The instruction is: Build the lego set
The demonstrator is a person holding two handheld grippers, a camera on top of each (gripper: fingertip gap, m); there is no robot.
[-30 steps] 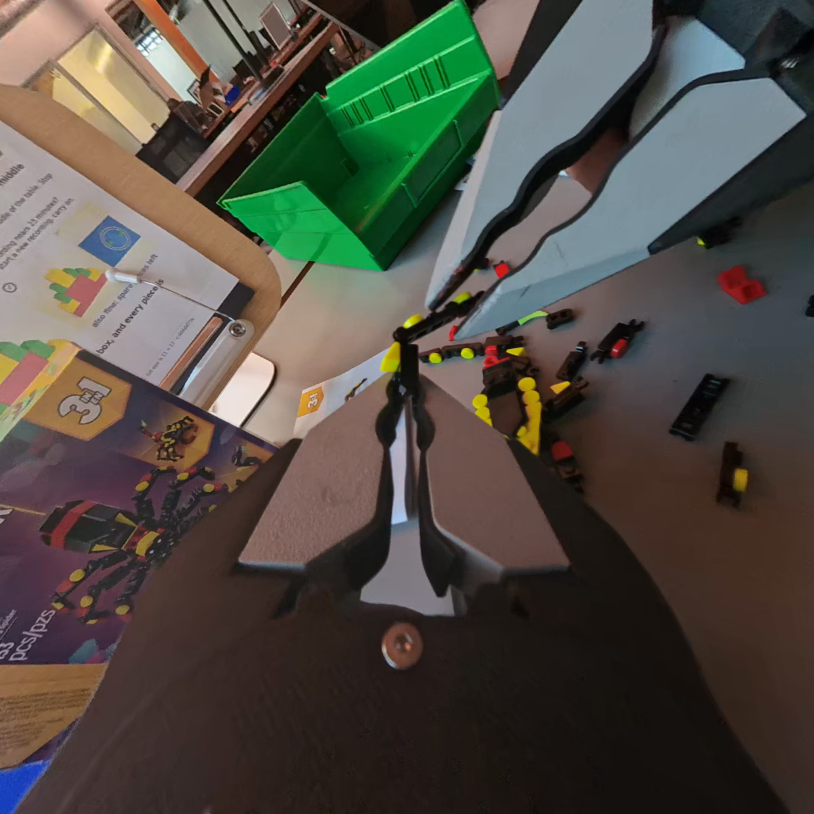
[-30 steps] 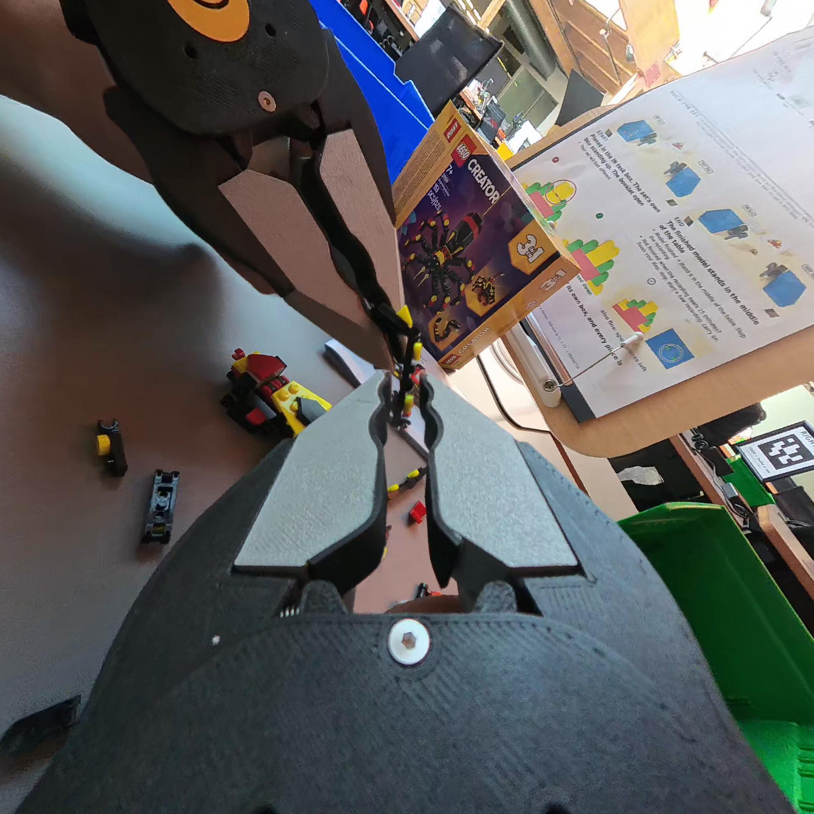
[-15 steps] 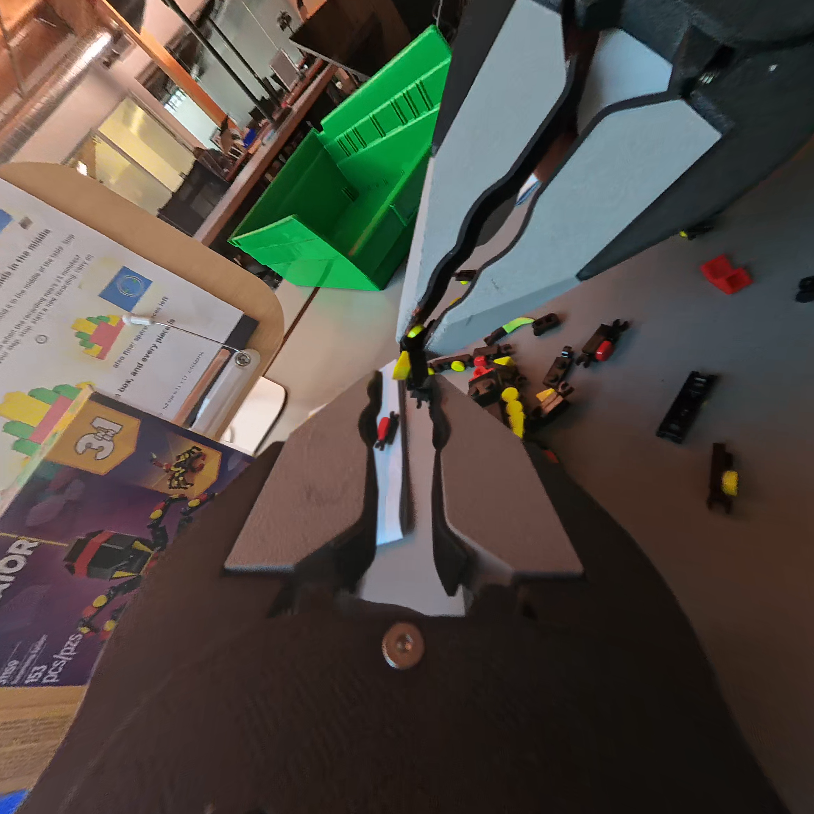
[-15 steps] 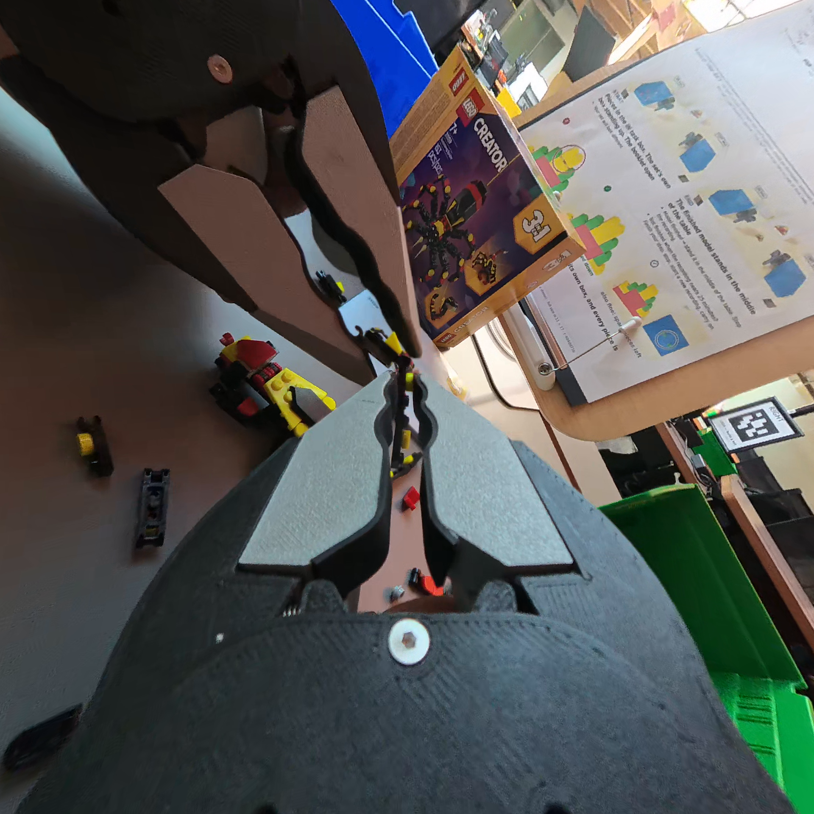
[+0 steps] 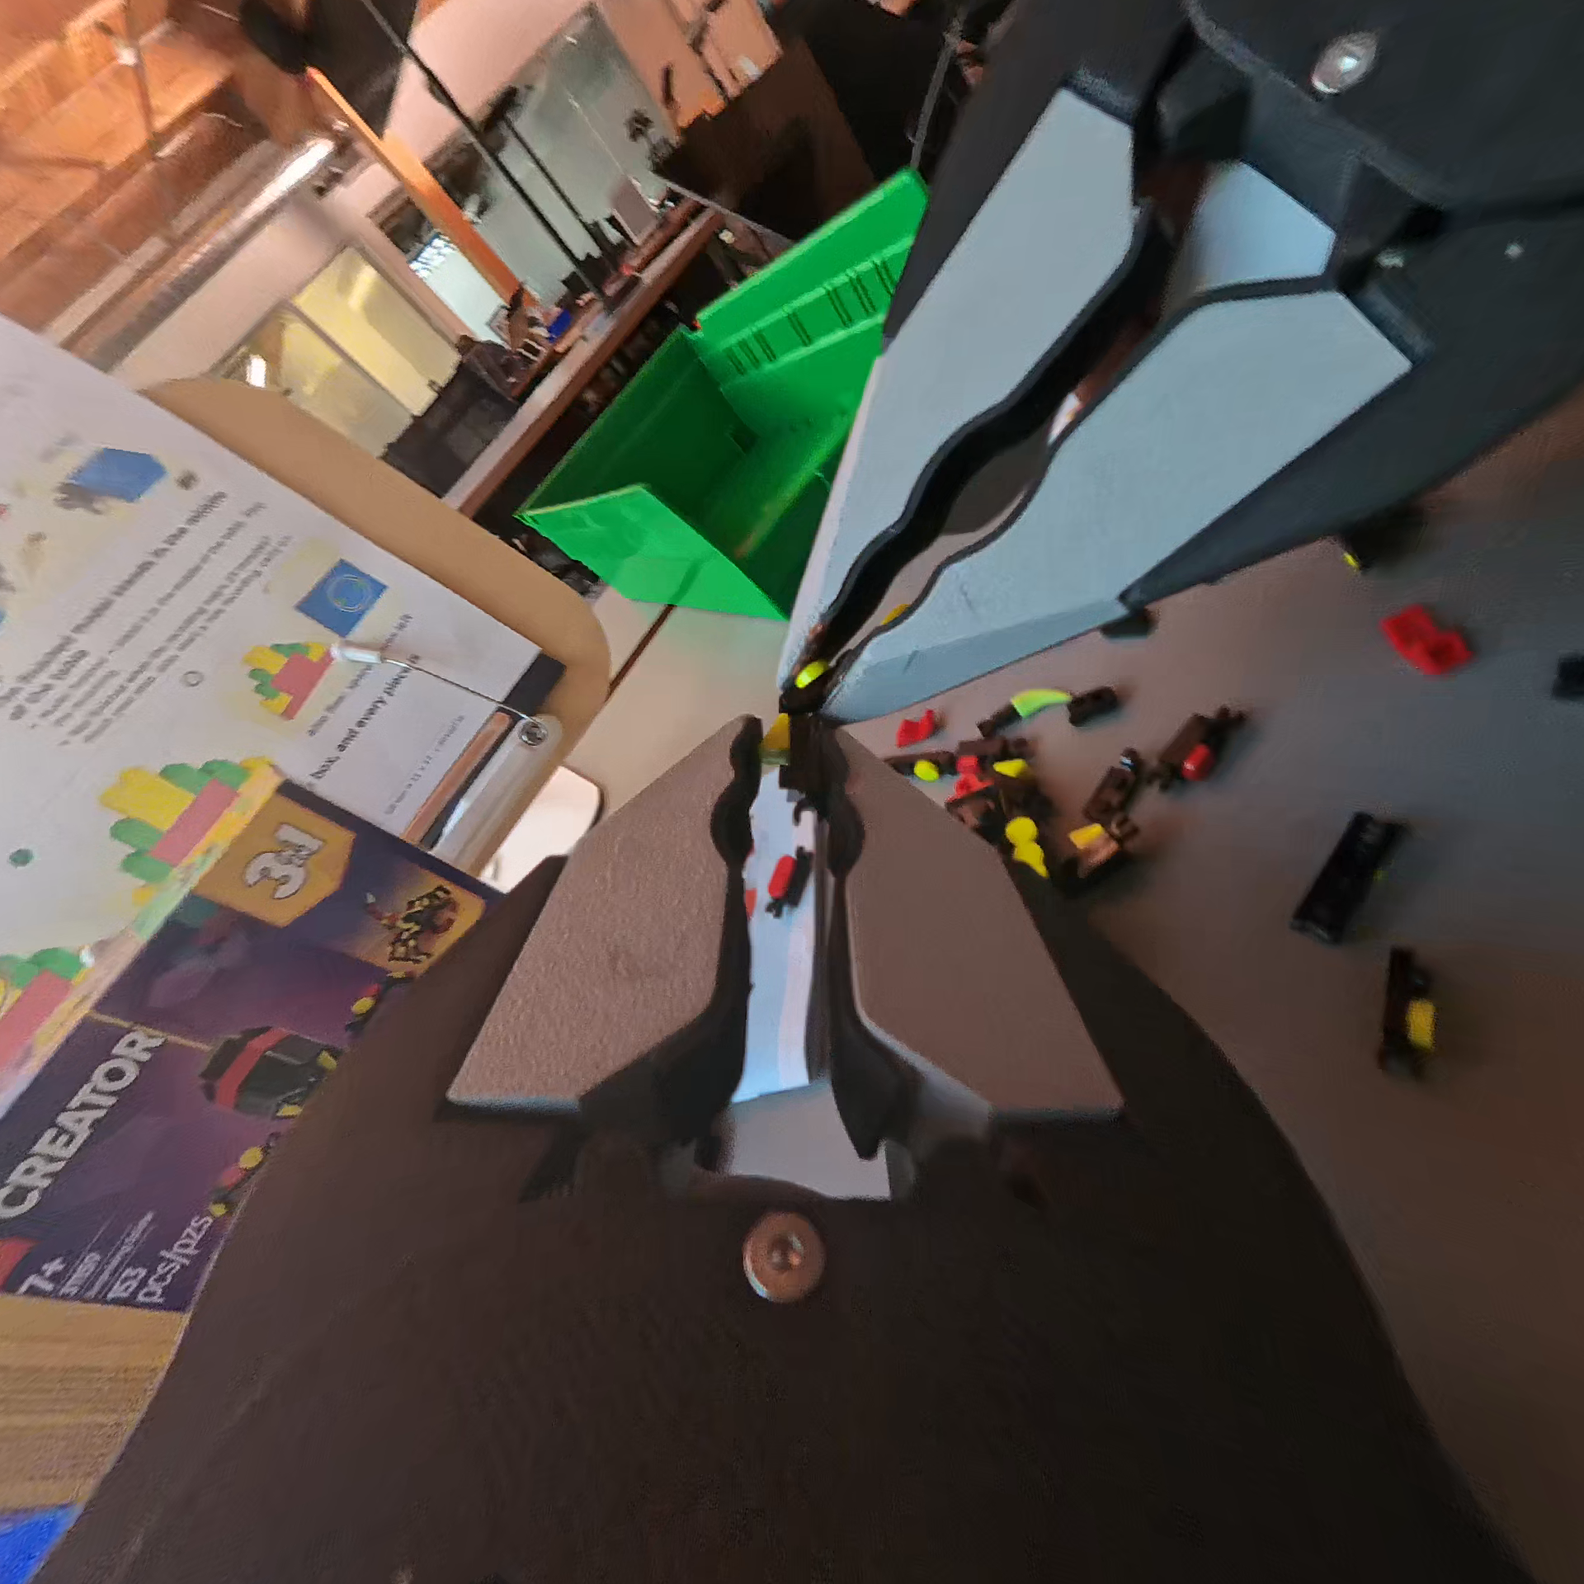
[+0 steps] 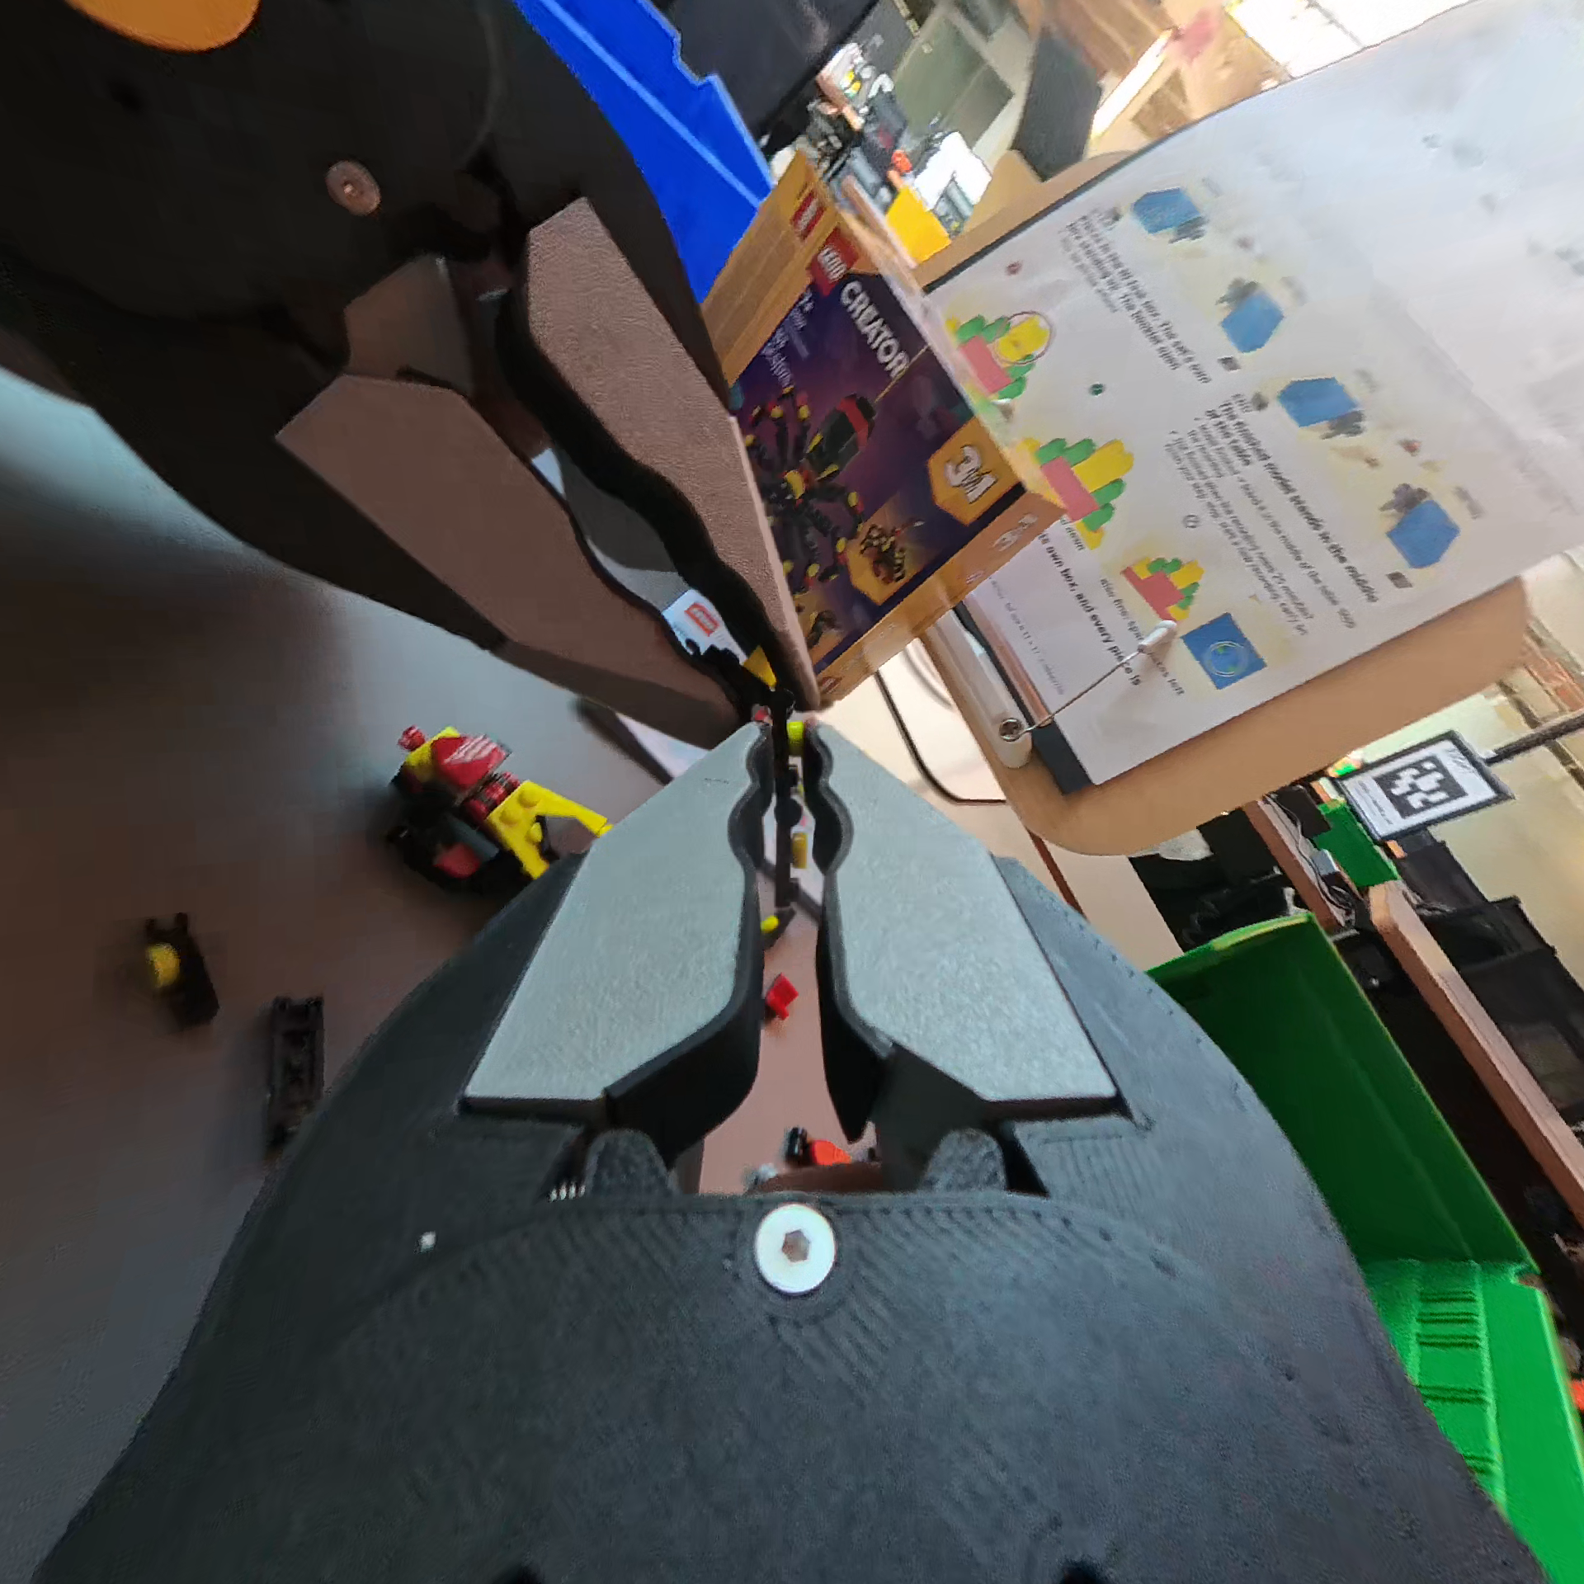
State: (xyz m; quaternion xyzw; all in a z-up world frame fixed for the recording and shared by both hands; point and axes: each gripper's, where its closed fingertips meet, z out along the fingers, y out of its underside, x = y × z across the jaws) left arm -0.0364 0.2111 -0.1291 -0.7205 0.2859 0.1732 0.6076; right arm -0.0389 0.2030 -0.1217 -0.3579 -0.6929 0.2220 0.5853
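Right gripper [image 6: 784,741] pinches a thin black brick chain with yellow studs [image 6: 782,823], pads pressed on it, tip to tip with the left gripper [image 5: 793,746]. Left gripper's jaws stand slightly apart around the chain's black-and-yellow end; whether both pads press it, cannot tell. Below on the grey bench [image 5: 1371,1243]: loose bricks [image 5: 1020,806], a part-built red-yellow model [image 6: 476,810], purple set box [image 5: 214,1054], green bin [image 5: 686,514].

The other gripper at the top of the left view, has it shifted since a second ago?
Yes. The right gripper now covers much more of the green bin behind it, so it has moved across toward that bin.
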